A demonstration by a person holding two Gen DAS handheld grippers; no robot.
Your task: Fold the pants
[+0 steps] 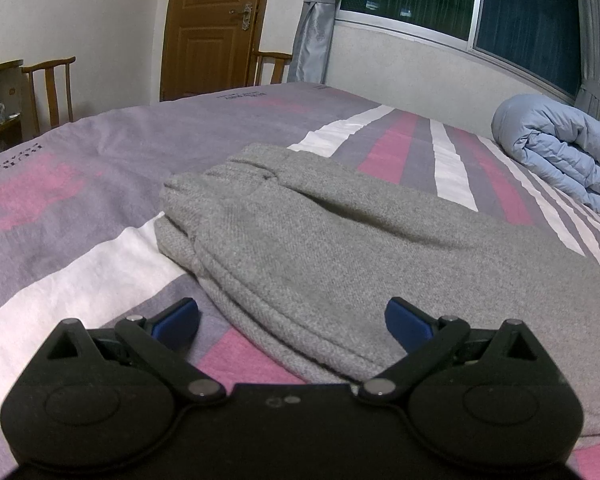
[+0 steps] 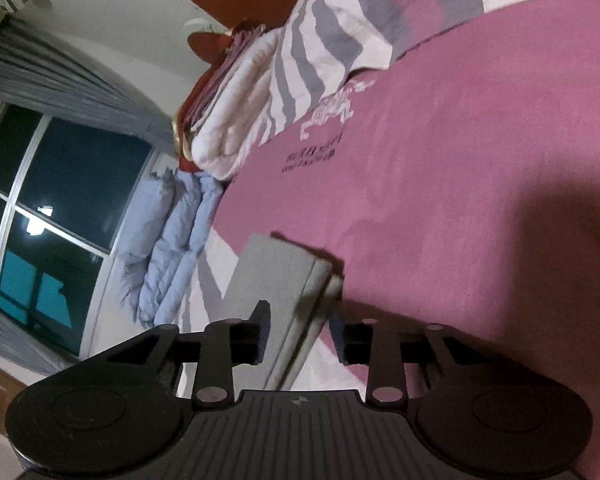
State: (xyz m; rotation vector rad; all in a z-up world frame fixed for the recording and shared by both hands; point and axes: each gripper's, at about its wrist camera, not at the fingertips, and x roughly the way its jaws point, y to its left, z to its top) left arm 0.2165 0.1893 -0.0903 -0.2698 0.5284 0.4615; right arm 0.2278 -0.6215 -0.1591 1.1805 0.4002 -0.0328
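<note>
Pants (image 1: 300, 232): grey, partly folded on the bed (image 1: 80, 208), long axis running away from my left gripper (image 1: 292, 320), whose jaws are spread over the near hem. Right gripper (image 2: 296, 332): jaws part-closed around a cuff edge; grip uncertain.

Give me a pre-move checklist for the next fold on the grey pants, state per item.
1. Left gripper open: ok, its fingers stand wide apart over the near edge of the grey pants.
2. Left gripper has cloth between its fingers: not ok, it grips nothing yet.
3. Right gripper on the pants' end: cannot tell; cloth sits between its fingers with a gap showing on the right, and contact is unclear.
4. Pants lying flat: not ok, the far end is bunched and a crease runs across the middle.
5. Room on the bed cover to fold toward: ok, bare cover to the left.
6. Blue quilt out of the way: ok, it lies apart from the pants.
</note>
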